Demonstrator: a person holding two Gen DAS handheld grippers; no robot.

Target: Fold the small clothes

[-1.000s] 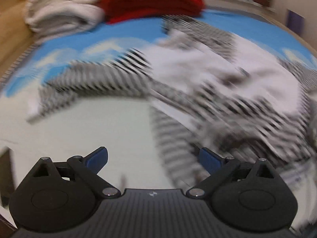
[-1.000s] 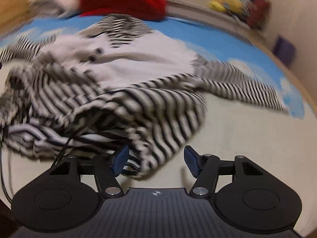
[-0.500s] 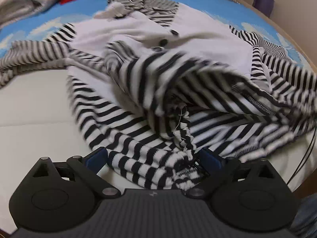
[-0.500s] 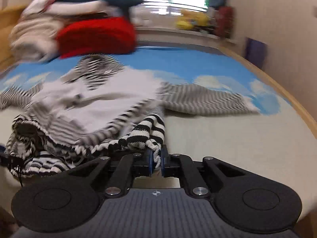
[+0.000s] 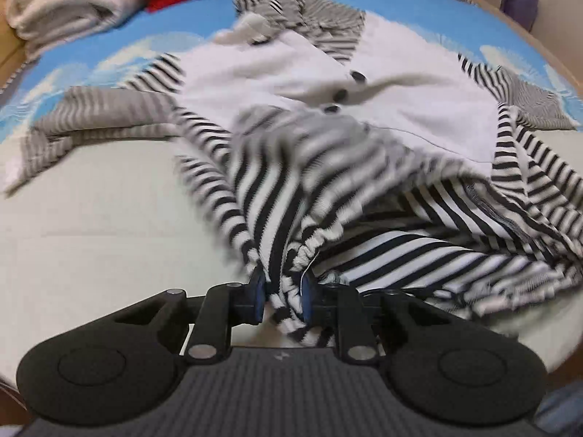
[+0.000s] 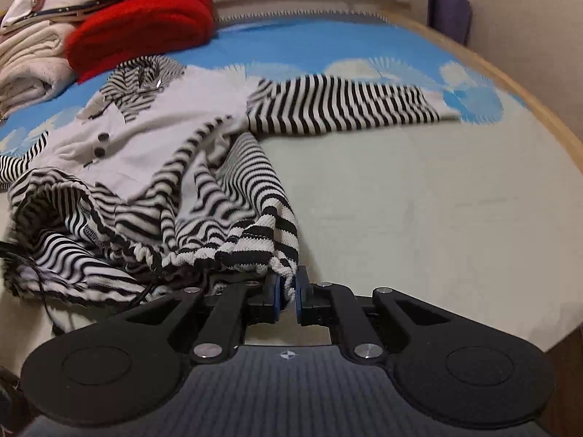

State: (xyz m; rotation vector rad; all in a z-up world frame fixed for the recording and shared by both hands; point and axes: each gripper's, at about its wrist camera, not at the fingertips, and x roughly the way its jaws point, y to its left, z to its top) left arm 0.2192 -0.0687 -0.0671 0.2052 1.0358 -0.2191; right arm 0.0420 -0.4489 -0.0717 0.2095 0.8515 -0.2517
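I see the striped garment [image 5: 328, 116] spread on the bed [image 5: 102, 225], collar end away from me, hem end nearest both cameras. It has a white front panel with dark buttons [image 5: 340, 95] and black-and-white striped sleeves and skirt.

My left gripper [image 5: 280, 295] has its jaws closing on a bunched fold of the striped hem; the blue pads [image 5: 258, 296] sit against the cloth on both sides and the fabric rises out from between them. Much of this view is motion-blurred, so finer detail of the fold is lost.

My right gripper [image 6: 287, 293] is pinched nearly closed on the opposite hem corner [image 6: 277, 255]; a thin edge of ribbed stripe shows between the pads. The hem hangs gathered between the two grippers, lifted off the cover into a loose pouch.

In the right view one sleeve [image 6: 342, 103] lies flat, stretched out toward the right edge of the bed, over the blue cloud-print part of the cover [image 6: 328, 43]. The other sleeve [image 5: 98, 116] lies out to the left in the left view.

A red folded item [image 6: 145, 25] and a cream stack [image 6: 32, 62] sit at the far corner, apart from the garment.
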